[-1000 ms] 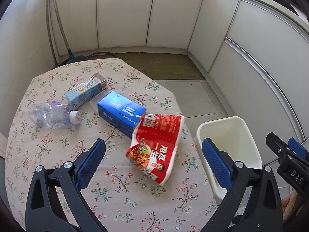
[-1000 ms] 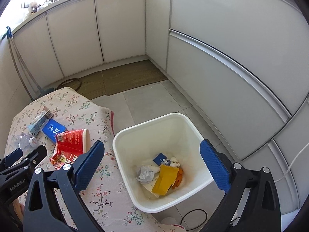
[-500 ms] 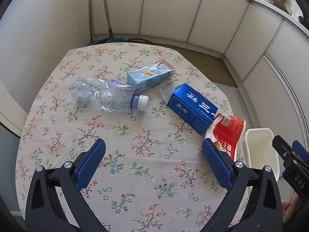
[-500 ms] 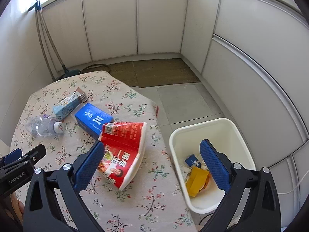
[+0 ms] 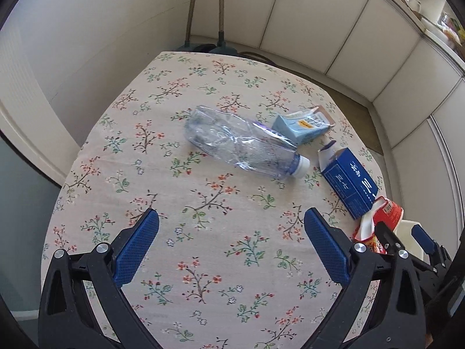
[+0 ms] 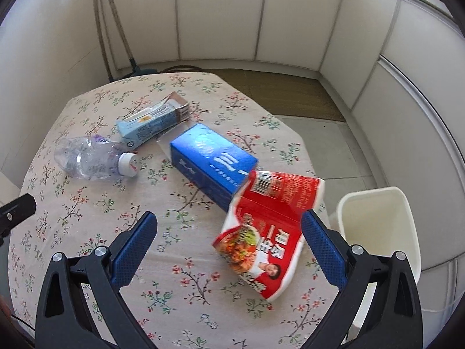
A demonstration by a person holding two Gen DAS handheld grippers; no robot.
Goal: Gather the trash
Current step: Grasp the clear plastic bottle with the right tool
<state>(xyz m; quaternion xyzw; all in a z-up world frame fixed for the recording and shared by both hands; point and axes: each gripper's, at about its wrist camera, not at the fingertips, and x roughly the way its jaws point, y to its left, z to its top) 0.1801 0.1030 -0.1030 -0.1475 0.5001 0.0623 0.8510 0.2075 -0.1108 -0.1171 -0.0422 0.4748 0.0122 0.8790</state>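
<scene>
Four pieces of trash lie on a table with a floral cloth [image 5: 180, 232]: a crushed clear plastic bottle [image 5: 241, 142] [image 6: 93, 158], a light-blue carton [image 5: 303, 125] [image 6: 151, 126], a dark-blue box [image 5: 348, 183] [image 6: 213, 160] and a red food packet [image 6: 270, 232] [image 5: 380, 224]. My left gripper [image 5: 232, 247] is open above bare cloth, short of the bottle. My right gripper [image 6: 229, 247] is open over the table, its right finger by the red packet. The white bin [image 6: 380, 226] stands beside the table's right edge; its contents are hidden.
White cabinet panels [image 6: 218, 14] curve around the far side and right. Two mop handles [image 5: 206, 5] lean in the back corner behind the table. Tiled floor and a brown mat [image 6: 290, 93] lie beyond the table. The right gripper's tip [image 5: 421, 238] shows at the left view's lower right.
Both grippers have swung left, away from the bin and over the table. The bottle has come toward the middle of the left view; the bin's inside has dropped out of sight.
</scene>
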